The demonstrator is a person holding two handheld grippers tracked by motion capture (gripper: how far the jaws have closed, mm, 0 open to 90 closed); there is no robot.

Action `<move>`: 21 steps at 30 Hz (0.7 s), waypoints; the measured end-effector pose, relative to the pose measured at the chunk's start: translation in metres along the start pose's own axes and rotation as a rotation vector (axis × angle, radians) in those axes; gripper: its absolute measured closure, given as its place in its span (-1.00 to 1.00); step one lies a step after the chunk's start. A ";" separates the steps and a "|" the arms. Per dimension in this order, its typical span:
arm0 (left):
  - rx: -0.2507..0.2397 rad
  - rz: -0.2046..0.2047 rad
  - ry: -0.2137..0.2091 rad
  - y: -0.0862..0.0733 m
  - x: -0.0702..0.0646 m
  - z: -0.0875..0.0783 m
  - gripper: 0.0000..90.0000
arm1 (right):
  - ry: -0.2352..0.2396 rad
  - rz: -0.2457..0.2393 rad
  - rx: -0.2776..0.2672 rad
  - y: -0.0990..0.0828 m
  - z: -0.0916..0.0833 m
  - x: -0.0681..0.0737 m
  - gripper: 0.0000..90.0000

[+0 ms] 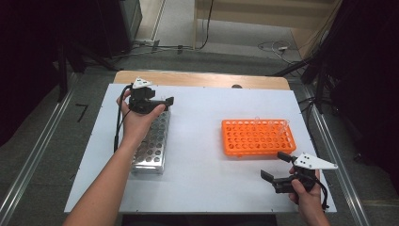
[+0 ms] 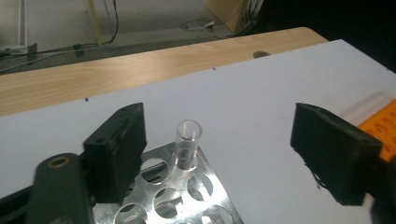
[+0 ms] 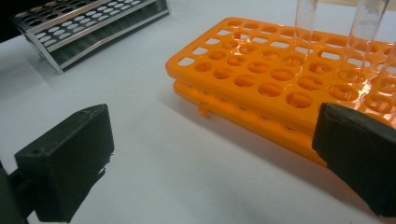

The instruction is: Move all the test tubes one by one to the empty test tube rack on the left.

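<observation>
You have two racks on the white table (image 1: pixel 202 188): a metal rack (image 1: pixel 153 141) and an orange rack (image 1: pixel 258 137). Your left tongs (image 2: pixel 215 154) stand wide around one clear tube (image 2: pixel 187 144), not pressing it. That tube sits in a corner hole of the metal rack, near its far edge. Your right tongs (image 3: pixel 210 163) gape wide over bare table beside the orange rack, where that view shows two clear tubes (image 3: pixel 306 23).
</observation>
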State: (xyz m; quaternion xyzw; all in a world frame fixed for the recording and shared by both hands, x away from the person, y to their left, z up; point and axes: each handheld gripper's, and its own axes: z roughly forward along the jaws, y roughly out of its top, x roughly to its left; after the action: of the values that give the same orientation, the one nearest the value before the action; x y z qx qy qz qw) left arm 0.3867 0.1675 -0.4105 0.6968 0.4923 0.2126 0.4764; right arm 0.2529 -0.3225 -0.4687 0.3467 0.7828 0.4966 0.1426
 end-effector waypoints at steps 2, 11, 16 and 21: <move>-0.008 0.000 -0.010 0.000 -0.003 -0.005 -0.76 | 0.000 0.000 0.001 0.000 0.000 0.000 -1.00; -0.036 0.017 -0.065 -0.005 -0.019 -0.025 -1.00 | -0.002 0.000 0.004 0.001 0.000 0.001 -1.00; -0.054 0.033 -0.088 -0.010 -0.027 -0.036 -1.00 | 0.000 -0.003 0.002 0.001 0.001 0.002 -1.00; -0.066 0.048 -0.106 -0.015 -0.036 -0.047 -1.00 | -0.002 -0.003 0.002 0.001 0.001 0.002 -1.00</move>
State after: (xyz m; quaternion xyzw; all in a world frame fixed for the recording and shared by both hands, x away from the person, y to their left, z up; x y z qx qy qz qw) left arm 0.3281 0.1576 -0.3963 0.7027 0.4422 0.2030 0.5192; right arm 0.2520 -0.3201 -0.4675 0.3462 0.7838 0.4952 0.1435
